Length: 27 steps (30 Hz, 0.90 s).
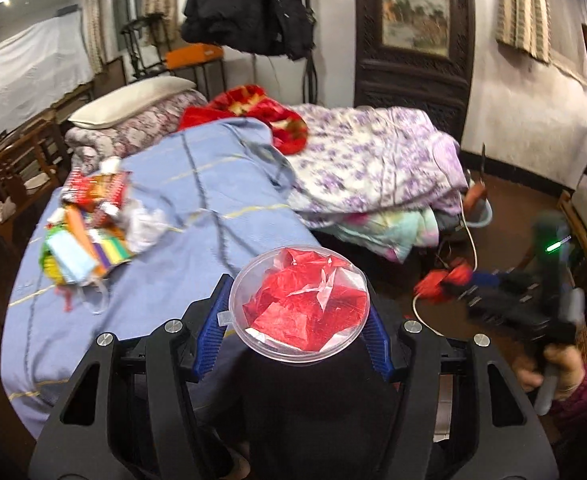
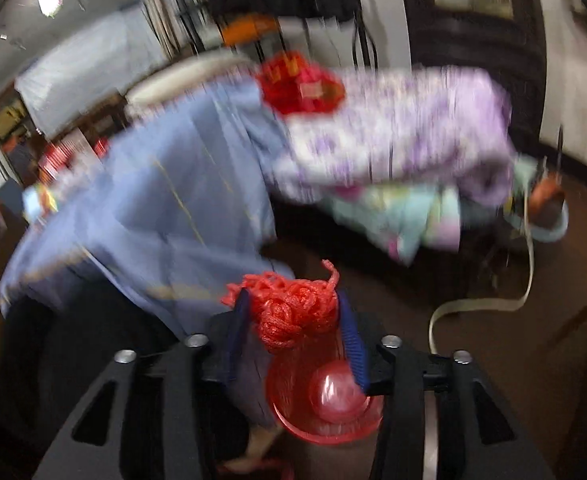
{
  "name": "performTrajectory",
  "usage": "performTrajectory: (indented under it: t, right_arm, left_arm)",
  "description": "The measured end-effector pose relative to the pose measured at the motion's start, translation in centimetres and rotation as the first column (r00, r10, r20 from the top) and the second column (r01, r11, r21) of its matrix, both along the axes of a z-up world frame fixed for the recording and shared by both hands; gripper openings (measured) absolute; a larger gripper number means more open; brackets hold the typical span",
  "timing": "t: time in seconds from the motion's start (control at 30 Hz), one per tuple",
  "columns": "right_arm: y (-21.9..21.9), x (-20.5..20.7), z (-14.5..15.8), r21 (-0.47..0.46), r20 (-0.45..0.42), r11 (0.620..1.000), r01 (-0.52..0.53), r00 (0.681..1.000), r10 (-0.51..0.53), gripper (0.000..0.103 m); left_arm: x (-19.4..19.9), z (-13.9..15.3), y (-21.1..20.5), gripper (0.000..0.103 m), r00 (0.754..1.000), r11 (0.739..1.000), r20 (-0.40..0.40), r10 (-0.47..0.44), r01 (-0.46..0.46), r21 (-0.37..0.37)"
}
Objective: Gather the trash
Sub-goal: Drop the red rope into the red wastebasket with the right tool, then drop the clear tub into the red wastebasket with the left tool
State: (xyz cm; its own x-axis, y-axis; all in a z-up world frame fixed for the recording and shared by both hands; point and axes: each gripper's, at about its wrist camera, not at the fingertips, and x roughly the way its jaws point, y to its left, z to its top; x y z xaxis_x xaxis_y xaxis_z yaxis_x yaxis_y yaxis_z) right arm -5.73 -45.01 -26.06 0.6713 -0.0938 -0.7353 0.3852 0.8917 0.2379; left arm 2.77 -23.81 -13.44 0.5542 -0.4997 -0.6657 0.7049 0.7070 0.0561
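Trash [image 1: 89, 224]: no legible writing.

Blue bedsheet [image 1: 197, 200] spread over the bed, taken here as the landmark. At its far end, a white pillow [image 1: 129, 100] on a floral folded quilt [image 1: 133, 132]. Just right of the sheet, a red blanket [image 1: 261, 112] and a purple-flowered duvet [image 1: 373, 160], heaped. Above and behind, a black jacket [image 1: 245, 4] hanging. Right of that, a dark carved panel [image 1: 413, 68] against the wall. Below the duvet, a white cable [image 1: 469, 236] on brown floor.
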Motion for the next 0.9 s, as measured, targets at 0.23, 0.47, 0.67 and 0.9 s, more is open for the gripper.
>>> performTrajectory:
  t: [0.23,0.47,0.67,0.9]
  right_arm:
    - [-2.5,-0.4,-4.1,0.106,-0.06,0.992,0.074,0.996,-0.068,0.062]
    - [-6.9,-4.3,-1.2,0.115,0.057,0.971,0.21,0.974,-0.217,0.064]
    - [-8.4,-5.9,-0.8,0.14,0.092,0.962,0.234,0.964,-0.248,0.064]
    - [-6.3,-5.4,0.8,0.091,0.132,0.979,0.181,0.973,-0.192,0.064]
  left_arm:
    - [-0.3,-3.2,-5.1,0.059,0.993,0.989,-0.047,-0.111,0.115,0.092]
    - [-1.1,-7.1,-11.6,0.061,0.966,0.961,-0.138,-0.22,0.239,0.14]
    - [-1.5,-8.8,-14.5,0.082,0.957,0.95,-0.168,-0.235,0.262,0.169]
    - [-0.4,-6.8,-12.7,0.086,0.977,0.969,-0.123,-0.173,0.192,0.157]
